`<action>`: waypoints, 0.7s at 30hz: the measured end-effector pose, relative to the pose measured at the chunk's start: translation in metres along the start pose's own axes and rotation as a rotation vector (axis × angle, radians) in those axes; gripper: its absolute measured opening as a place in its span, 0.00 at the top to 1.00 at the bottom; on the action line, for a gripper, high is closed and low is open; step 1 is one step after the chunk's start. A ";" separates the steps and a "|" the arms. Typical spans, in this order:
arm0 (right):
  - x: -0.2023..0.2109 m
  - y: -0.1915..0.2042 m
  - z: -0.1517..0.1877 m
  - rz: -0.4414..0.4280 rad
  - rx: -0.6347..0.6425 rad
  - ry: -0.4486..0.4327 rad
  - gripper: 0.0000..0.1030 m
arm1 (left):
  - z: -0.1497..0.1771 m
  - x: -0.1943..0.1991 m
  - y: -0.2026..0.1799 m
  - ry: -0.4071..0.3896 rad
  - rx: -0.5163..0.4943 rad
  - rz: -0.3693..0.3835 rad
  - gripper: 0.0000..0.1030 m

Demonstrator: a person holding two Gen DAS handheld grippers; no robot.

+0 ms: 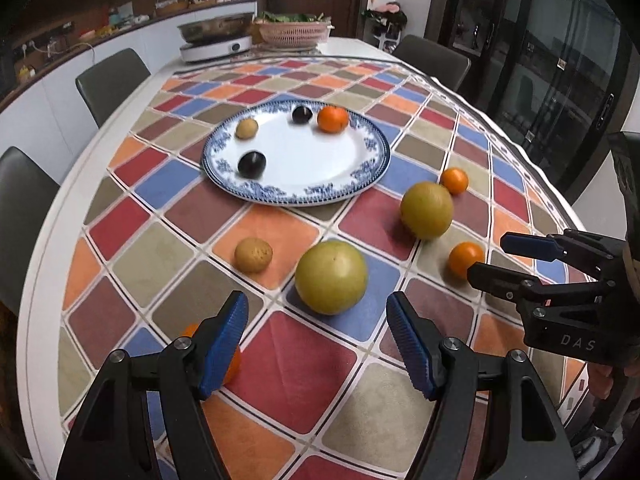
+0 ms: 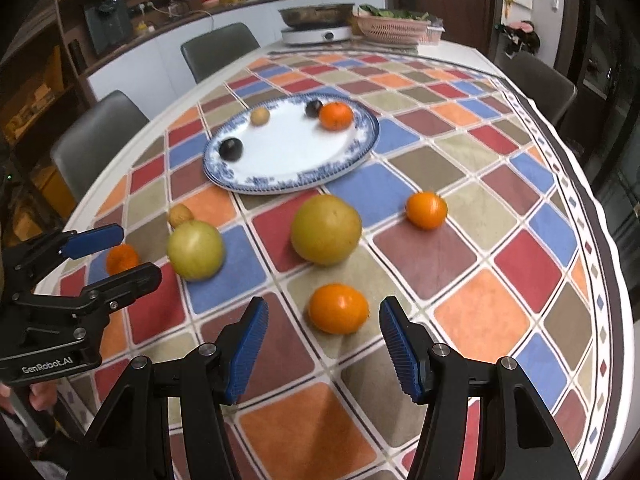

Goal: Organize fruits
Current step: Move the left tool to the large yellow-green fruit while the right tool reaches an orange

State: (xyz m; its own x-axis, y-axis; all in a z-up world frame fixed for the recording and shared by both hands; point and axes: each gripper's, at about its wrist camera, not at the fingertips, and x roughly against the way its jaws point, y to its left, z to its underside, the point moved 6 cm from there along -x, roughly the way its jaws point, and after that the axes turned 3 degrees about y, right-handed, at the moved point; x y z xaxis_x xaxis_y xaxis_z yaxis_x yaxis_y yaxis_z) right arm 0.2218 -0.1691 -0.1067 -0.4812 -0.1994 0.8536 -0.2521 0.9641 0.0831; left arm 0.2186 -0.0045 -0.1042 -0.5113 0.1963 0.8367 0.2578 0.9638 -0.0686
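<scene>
Blue-rimmed plate mid-table holds four small fruits. Left gripper agape, empty, near yellow-green fruit. Right gripper agape, empty, near orange. Chequered tablecloth; chairs around.

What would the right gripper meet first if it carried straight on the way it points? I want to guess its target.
Probably the near orange, lying just ahead between the open right gripper fingers; depth is uncertain.

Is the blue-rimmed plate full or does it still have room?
Still has room: the plate holds four small fruits near its rim, its white middle bare.
</scene>
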 end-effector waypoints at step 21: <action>-0.035 -0.008 0.006 -0.007 -0.028 0.086 0.55 | -0.011 -0.049 -0.003 0.072 -0.016 0.052 0.42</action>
State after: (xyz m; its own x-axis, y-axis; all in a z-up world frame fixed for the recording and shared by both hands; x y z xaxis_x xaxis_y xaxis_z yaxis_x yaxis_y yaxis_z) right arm 0.2361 -0.1706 -0.1403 -0.4058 -0.1914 0.8937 -0.2308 0.9676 0.1024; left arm 0.2521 -0.0190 -0.1388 -0.4372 0.2317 0.8690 0.2960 0.9495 -0.1042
